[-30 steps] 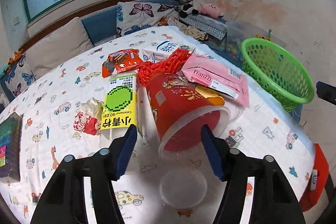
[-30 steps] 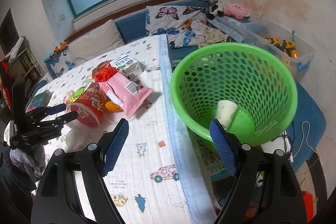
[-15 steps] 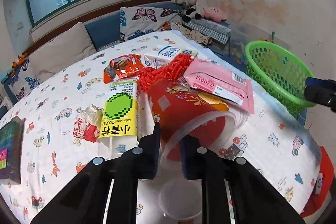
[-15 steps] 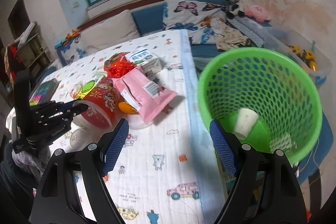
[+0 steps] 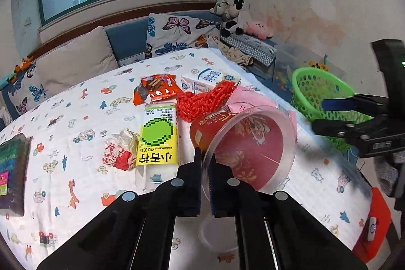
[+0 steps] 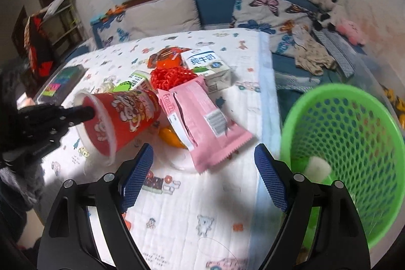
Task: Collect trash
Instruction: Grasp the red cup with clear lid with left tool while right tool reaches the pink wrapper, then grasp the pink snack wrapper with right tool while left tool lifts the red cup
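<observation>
My left gripper (image 5: pixel 205 163) is shut on the clear rim of a red noodle cup (image 5: pixel 243 143) and holds it tilted above the table; it also shows in the right wrist view (image 6: pixel 121 115). My right gripper (image 6: pixel 202 173) is open and empty above the tablecloth, left of the green basket (image 6: pixel 354 143). The basket holds a white scrap (image 6: pixel 317 167). A pink wrapper (image 6: pixel 200 118), a red mesh (image 5: pixel 202 100), a yellow-green packet (image 5: pixel 157 141), a milk carton (image 6: pixel 210 67), an orange wrapper (image 5: pixel 157 87) and a crumpled wrapper (image 5: pixel 120 151) lie on the table.
A clear lid (image 5: pixel 215 234) lies on the cloth below the cup. A dark book (image 5: pixel 11 168) sits at the left edge. Cushions (image 5: pixel 76 62) and soft toys (image 5: pixel 235 17) line the bench behind. The basket (image 5: pixel 319 92) stands beyond the table's right edge.
My left gripper closed on the cup's rim and lifted the cup off the table. My right gripper swung left from over the basket toward the trash pile.
</observation>
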